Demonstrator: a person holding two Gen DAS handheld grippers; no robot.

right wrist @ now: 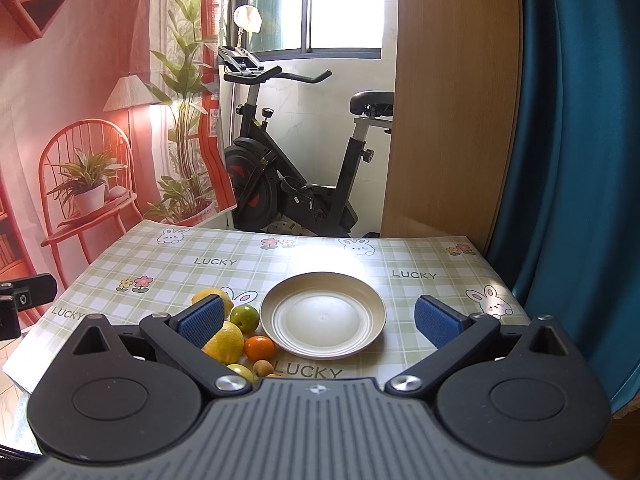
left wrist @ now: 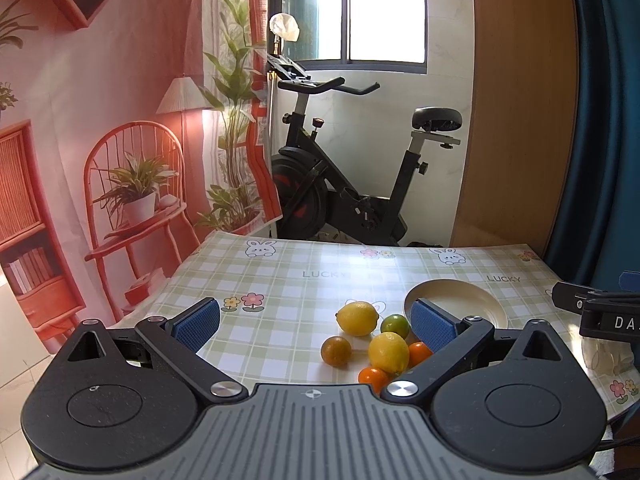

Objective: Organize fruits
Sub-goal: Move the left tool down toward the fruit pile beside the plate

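Observation:
A pile of fruit lies on the checked tablecloth (left wrist: pixel 280 280): two lemons (left wrist: pixel 357 318) (left wrist: pixel 388 352), a green lime (left wrist: pixel 395 326), a dull orange fruit (left wrist: pixel 336 351) and two bright oranges (left wrist: pixel 419 353) (left wrist: pixel 373 378). Just right of the pile sits a cream plate (right wrist: pixel 288 344), which holds nothing. My left gripper (left wrist: pixel 316 326) hangs open above the table, the fruit between its blue pads. My right gripper (right wrist: pixel 319 322) is open over the plate, its left pad (right wrist: pixel 202 324) covering part of a lemon (right wrist: pixel 225 341). The lime (right wrist: pixel 245 317), an orange (right wrist: pixel 260 348) and a small brown fruit (right wrist: pixel 264 368) show beside it.
An exercise bike (left wrist: pixel 352 168) stands beyond the table's far edge. A printed backdrop (left wrist: pixel 100 140) hangs on the left, a wooden panel (right wrist: pixel 452 100) and a blue curtain (right wrist: pixel 572 140) on the right. The right gripper's body (left wrist: pixel 600 312) juts in at the left view's right edge.

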